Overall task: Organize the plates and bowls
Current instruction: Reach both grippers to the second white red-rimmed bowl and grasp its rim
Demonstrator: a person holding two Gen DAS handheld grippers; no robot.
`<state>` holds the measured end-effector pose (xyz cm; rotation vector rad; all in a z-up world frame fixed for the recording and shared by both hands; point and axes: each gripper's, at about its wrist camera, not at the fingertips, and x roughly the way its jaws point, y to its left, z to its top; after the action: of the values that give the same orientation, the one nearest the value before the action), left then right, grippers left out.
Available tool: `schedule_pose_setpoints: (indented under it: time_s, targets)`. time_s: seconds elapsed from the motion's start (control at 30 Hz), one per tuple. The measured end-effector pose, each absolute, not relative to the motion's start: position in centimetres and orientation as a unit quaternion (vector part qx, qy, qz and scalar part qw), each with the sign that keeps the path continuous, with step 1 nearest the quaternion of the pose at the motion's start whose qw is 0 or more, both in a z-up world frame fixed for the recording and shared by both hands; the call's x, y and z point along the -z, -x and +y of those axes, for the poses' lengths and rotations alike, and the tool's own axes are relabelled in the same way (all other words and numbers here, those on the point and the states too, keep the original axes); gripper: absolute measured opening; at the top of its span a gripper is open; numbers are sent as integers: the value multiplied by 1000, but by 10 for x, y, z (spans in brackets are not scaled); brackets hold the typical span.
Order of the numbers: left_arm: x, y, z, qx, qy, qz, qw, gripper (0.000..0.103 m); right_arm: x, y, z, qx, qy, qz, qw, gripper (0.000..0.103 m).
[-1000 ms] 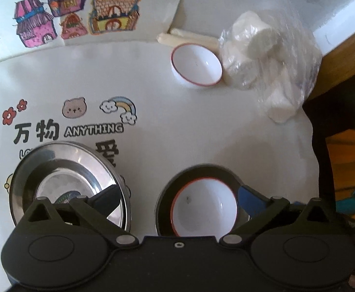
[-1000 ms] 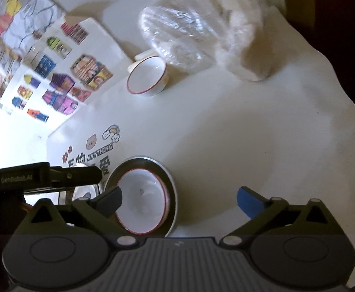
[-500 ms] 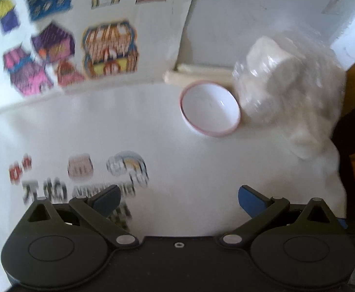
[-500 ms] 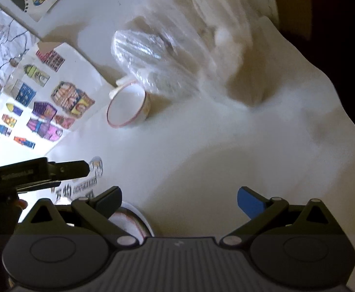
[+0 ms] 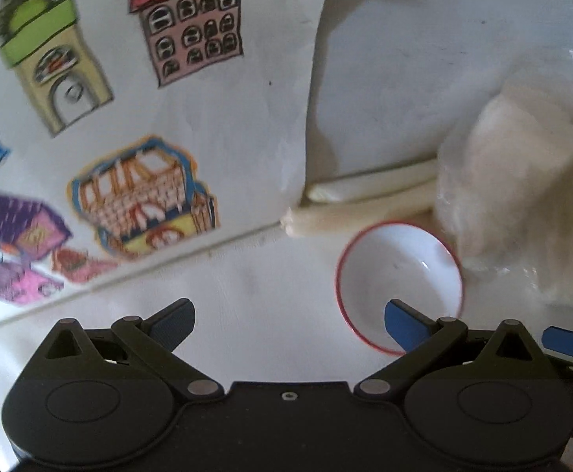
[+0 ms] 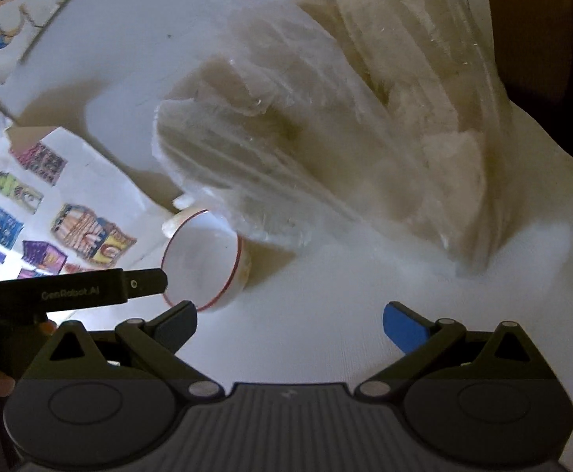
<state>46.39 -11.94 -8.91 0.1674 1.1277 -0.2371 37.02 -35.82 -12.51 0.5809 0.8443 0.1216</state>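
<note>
A white bowl with a red rim (image 5: 398, 287) stands on the white tablecloth beside a plastic bag. My left gripper (image 5: 286, 322) is open and empty; its right fingertip overlaps the bowl's near rim in the left wrist view. In the right wrist view the same bowl (image 6: 203, 267) sits just beyond my open, empty right gripper (image 6: 290, 322), close to its left fingertip. One of the left gripper's fingers (image 6: 144, 285) reaches in from the left to the bowl's rim. Whether anything touches the bowl I cannot tell.
A clear plastic bag of white lumps (image 6: 345, 137) lies right behind the bowl. Two white rolls (image 5: 365, 200) lie along the wall. A sheet of coloured house drawings (image 5: 137, 126) covers the wall on the left. Bare cloth (image 6: 325, 275) spreads to the right.
Both grippers have moved forward to the far bowl. The steel plates and the bowl resting in one have dropped out of view. Both grippers stayed open.
</note>
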Motion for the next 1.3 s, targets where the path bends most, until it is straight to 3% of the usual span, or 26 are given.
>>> schedule_pose_setpoints:
  time_s: [0.43, 0.9, 1.07, 1.17, 1.3]
  targets:
    - [96, -496, -136, 112, -144, 523, 833, 102, 129, -397, -333, -40, -269, 416, 868, 102]
    - [103, -480, -160, 118, -157, 515, 834, 101, 127, -405, -327, -48, -269, 411, 870, 78]
    - [108, -475, -164, 127, -145, 513, 836, 93, 130, -408, -320, -50, -267, 414, 869, 60]
    - [111, -470, -170, 140, -140, 513, 835, 85, 133, -410, -319, -52, -273, 413, 867, 56]
    - [112, -467, -175, 152, -119, 517, 834, 68, 134, -409, -321, -57, -281, 407, 867, 45]
